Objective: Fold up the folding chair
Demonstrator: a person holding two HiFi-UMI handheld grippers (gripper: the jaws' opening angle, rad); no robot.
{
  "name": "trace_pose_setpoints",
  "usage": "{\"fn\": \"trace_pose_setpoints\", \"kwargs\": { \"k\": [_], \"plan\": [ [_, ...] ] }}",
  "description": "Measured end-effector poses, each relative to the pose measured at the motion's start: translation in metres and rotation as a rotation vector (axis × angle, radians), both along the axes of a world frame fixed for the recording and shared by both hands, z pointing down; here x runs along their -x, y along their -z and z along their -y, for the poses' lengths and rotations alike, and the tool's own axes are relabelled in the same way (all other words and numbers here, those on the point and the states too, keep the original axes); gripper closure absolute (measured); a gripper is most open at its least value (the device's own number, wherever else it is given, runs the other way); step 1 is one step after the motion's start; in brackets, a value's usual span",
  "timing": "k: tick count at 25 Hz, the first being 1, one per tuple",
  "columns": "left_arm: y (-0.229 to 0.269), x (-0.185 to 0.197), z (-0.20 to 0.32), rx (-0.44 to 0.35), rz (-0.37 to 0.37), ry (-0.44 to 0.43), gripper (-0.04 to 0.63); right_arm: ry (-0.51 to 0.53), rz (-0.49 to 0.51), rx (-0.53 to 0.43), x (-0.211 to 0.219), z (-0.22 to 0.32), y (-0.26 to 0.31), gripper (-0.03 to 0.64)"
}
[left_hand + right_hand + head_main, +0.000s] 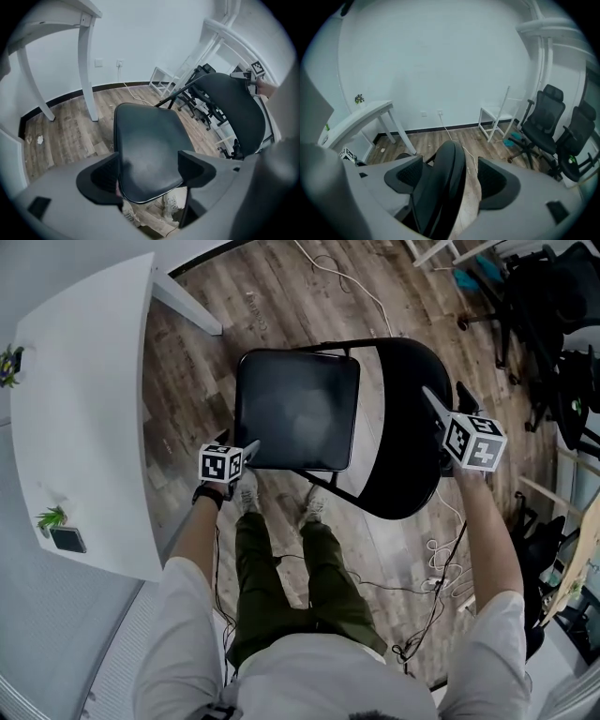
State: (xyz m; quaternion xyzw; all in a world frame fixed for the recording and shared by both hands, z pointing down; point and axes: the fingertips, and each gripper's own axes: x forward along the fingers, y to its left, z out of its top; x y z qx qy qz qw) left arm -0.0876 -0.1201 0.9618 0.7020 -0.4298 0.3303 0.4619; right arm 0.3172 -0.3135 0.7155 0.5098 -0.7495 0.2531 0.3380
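front edge of the seat (297, 409) is straddled by the left gripper (250, 449), backrest (408, 442) top by the right gripper (432, 402), jaws apart on both, nothing clamped yet

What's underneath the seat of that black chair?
Past the seat's front edge, the person's shoes and a thin black frame bar show on the wood floor. The floor straight beneath and the seat's underside are covered by the seat itself.
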Motion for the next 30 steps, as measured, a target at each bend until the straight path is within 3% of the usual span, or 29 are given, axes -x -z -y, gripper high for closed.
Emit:
{"fn": "trace_pose_setpoints", "kwargs": {
  "k": [3,5,7,11,13,20,24,30],
  "plan": [
    [-0.019,0.005,0.005,0.022,-0.003,0.012,0.201,0.001,0.012,0.077,0.004,0.009,-0.011,0.243],
    [-0.033,0.010,0.006,0.044,-0.004,0.021,0.201,-0.001,0.017,0.124,0.005,0.012,-0.018,0.307],
    [-0.047,0.015,0.006,0.065,-0.006,0.036,0.201,0.002,0.027,0.159,0.006,0.013,-0.023,0.324],
    [-0.073,0.026,0.007,0.100,-0.008,0.064,0.201,0.008,0.045,0.215,0.010,0.017,-0.031,0.328],
    [-0.085,0.030,0.006,0.115,-0.008,0.069,0.201,0.005,0.050,0.240,0.012,0.019,-0.036,0.374],
    [-0.119,0.031,0.007,0.147,-0.045,0.068,0.201,-0.010,0.075,0.304,0.014,0.021,-0.046,0.423],
    [-0.136,0.035,0.011,0.161,-0.106,0.096,0.201,-0.034,0.108,0.330,0.015,0.021,-0.050,0.430],
    [-0.148,0.021,0.021,0.167,-0.287,0.092,0.201,-0.059,0.131,0.352,0.017,0.021,-0.054,0.448]
  ]
}}
